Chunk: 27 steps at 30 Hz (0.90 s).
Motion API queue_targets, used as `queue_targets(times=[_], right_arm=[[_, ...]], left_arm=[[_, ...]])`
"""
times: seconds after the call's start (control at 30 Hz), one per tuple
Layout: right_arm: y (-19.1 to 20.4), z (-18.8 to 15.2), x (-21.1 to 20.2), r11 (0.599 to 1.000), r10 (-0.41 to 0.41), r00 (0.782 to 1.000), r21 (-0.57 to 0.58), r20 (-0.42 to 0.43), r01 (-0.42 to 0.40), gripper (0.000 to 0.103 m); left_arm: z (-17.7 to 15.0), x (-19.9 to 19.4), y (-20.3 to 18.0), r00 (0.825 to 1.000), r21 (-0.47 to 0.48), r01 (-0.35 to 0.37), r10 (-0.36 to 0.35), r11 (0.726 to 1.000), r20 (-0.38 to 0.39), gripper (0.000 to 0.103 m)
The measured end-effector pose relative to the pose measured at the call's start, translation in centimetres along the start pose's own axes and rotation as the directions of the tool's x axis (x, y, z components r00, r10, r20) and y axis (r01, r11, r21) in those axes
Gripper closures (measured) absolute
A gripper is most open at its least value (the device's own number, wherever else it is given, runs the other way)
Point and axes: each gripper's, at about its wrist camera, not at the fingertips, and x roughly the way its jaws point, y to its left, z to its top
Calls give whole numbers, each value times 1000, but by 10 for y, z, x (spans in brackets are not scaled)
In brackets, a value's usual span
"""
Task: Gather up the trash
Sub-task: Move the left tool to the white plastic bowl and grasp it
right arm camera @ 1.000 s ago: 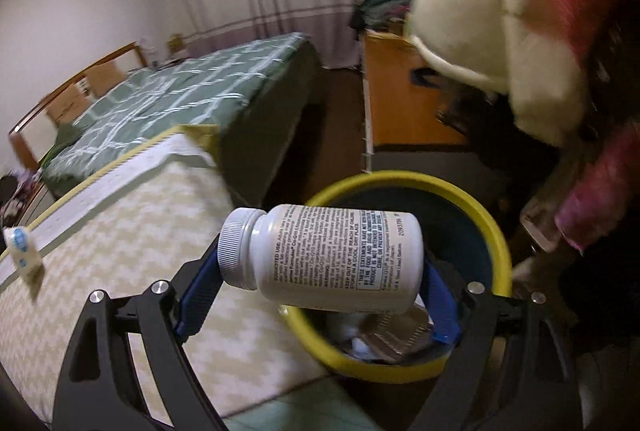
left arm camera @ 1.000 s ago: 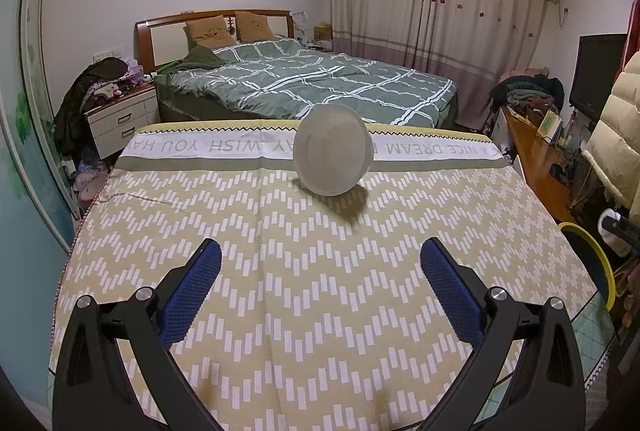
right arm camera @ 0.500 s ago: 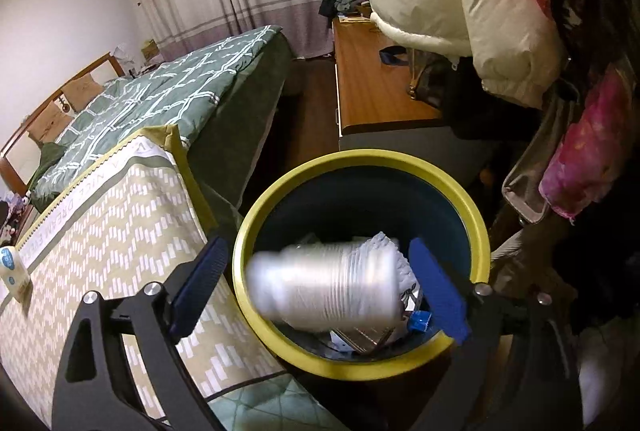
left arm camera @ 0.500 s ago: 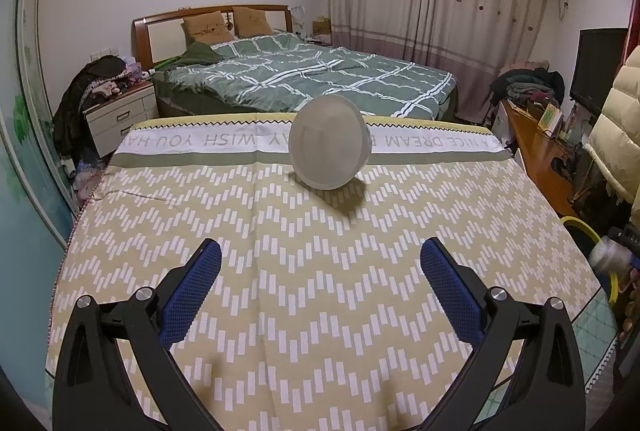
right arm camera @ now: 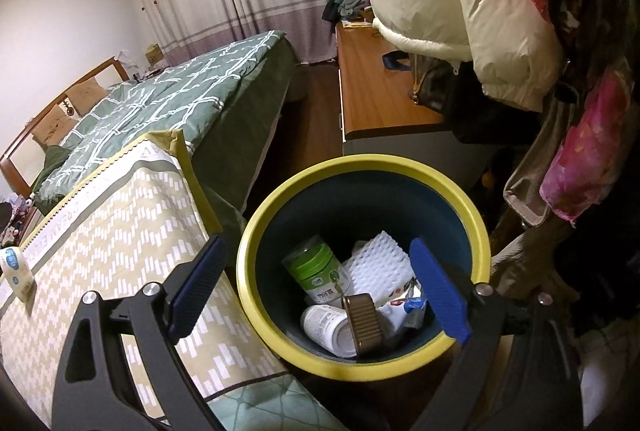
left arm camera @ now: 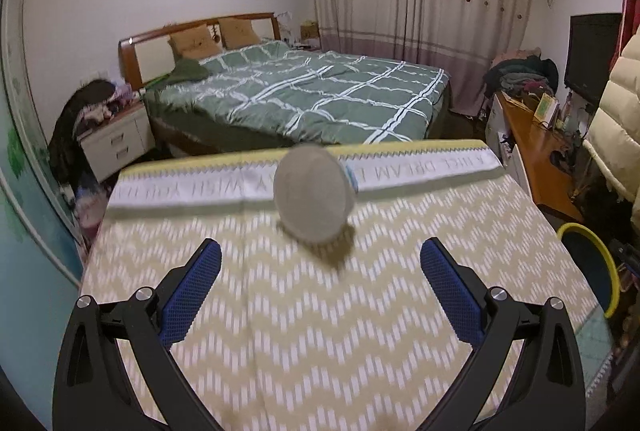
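We find the right tool (right arm camera: 318,283) spread, empty, over the bin (right arm camera: 256,231); bottle (right arm camera: 330,327) inside. Left tool (left arm camera: 320,271) spread, facing a cup (left arm camera: 312,193) on the counter (left arm camera: 320,351).

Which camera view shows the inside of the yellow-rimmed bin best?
The right wrist view: it looks down into the bin at the white bottle and other trash. The left wrist view shows only part of its rim.

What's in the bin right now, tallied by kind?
In the bin:
Bottle: 1, white, lying down
Green can: 1
Flat tin: 1
White sponge: 1
Wrapper: 1, possibly more, crumpled together
Total: 5 visible
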Motion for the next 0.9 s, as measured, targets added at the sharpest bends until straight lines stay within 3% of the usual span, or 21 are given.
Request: queue_targets(times=[0.3, 0.43, 0.57, 0.73, 0.9], right_arm=[[-2, 0, 2, 1000, 5, 1000, 3, -4, -5, 15], [-2, 0, 3, 1000, 12, 1000, 7, -6, -12, 15], [-2, -1, 4, 1000, 19, 1000, 8, -8, -19, 15], [1, -1, 4, 1000, 21, 1000, -3, -5, -21, 15], [1, -2, 4, 1000, 23, 1000, -5, -8, -23, 15]], left_arm=[[43, 86, -33, 988, 90, 75, -63, 993, -138, 5], [57, 119, -55, 986, 146, 62, -38, 987, -161, 5], [71, 141, -78, 982, 180, 91, -58, 979, -182, 5], [87, 143, -80, 983, 172, 101, -71, 980, -172, 5], [72, 119, -54, 983, 166, 107, -80, 980, -164, 5]])
